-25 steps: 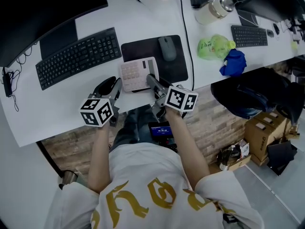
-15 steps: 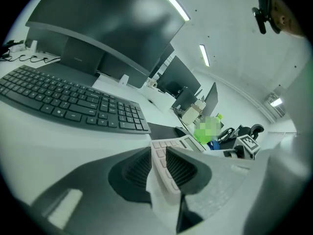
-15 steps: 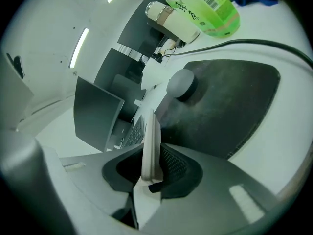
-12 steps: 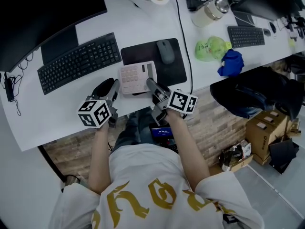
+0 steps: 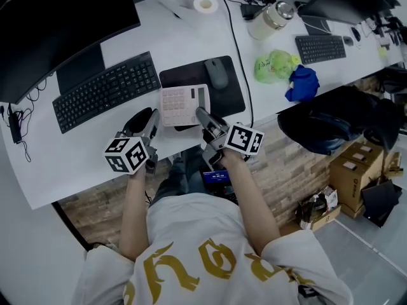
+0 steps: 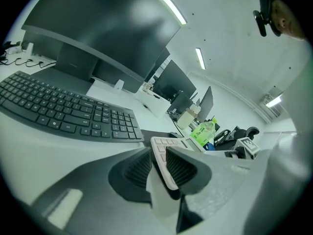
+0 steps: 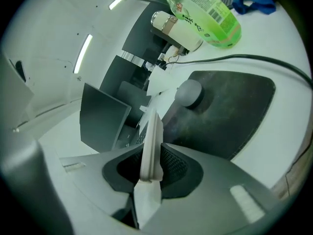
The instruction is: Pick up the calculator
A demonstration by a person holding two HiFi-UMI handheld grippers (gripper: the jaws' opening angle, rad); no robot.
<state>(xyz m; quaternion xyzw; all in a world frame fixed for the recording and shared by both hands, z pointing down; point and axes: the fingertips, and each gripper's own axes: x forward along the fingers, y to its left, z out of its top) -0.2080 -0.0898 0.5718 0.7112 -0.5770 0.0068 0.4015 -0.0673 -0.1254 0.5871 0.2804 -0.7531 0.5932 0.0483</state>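
Note:
The pale calculator (image 5: 184, 105) is held flat just above the near edge of the white desk (image 5: 76, 164), partly over the black mouse pad (image 5: 234, 99). My left gripper (image 5: 154, 117) is shut on its left edge, and my right gripper (image 5: 201, 114) is shut on its right edge. In the left gripper view the calculator's keyed corner (image 6: 164, 153) sits between the ribbed pads of the left gripper (image 6: 157, 155). The right gripper view has the calculator (image 7: 152, 136) edge-on, pinched between the jaws of the right gripper (image 7: 150, 163).
A black keyboard (image 5: 105, 91) lies to the left under a large monitor (image 5: 57, 18). A grey mouse (image 5: 218, 73) rests on the pad, and a black cable (image 5: 240, 49) runs beside it. A green bottle (image 5: 275, 65), a blue cloth (image 5: 302, 83) and a jar (image 5: 267, 19) lie to the right.
Both grippers stay clamped on the calculator's two sides. The head view has shifted a little, so the desk sits lower in the frame; the calculator has barely moved relative to the pad.

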